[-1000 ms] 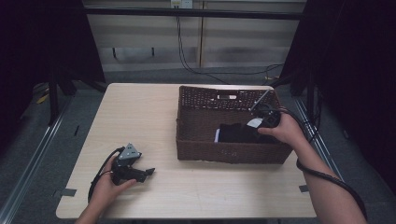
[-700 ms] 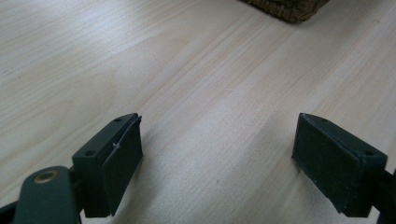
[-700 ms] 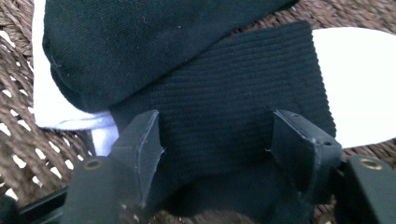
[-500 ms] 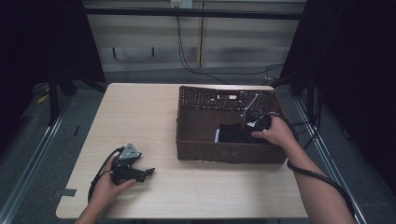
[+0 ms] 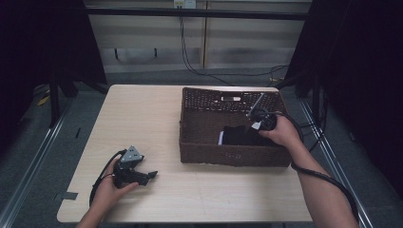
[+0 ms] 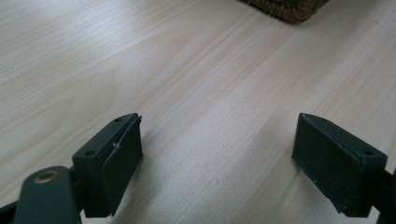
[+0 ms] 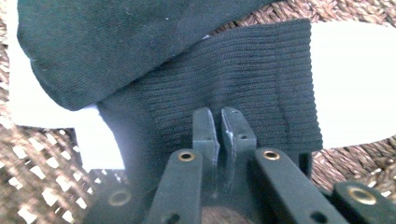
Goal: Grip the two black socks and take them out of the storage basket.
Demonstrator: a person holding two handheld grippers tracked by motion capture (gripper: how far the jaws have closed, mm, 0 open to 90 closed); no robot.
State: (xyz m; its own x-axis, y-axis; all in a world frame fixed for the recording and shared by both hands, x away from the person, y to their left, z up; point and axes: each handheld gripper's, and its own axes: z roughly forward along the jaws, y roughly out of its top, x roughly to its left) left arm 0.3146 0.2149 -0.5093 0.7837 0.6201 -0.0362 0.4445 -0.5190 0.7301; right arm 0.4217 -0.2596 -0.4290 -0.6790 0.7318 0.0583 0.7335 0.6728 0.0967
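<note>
In the basket (image 5: 233,154): right gripper (image 7: 218,122), jaws just closed, pinching the dark sock (image 7: 219,84) at its ribbed cuff to lift it.
Bench (image 5: 142,109): left gripper (image 6: 219,154) parked, jaws open, empty.

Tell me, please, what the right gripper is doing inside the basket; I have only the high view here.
Observer: The right gripper has just been closing its jaws. They are nearly together on the ribbed cuff of a dark sock, apparently with a thin fold between them.
Operator: Is anything under the sock?
Observer: Yes, a white sheet lies between it and the floor of the basket.
Operator: And the left gripper?
Observer: The left gripper has its jaws wide open over the bare table, with nothing between them.
</note>
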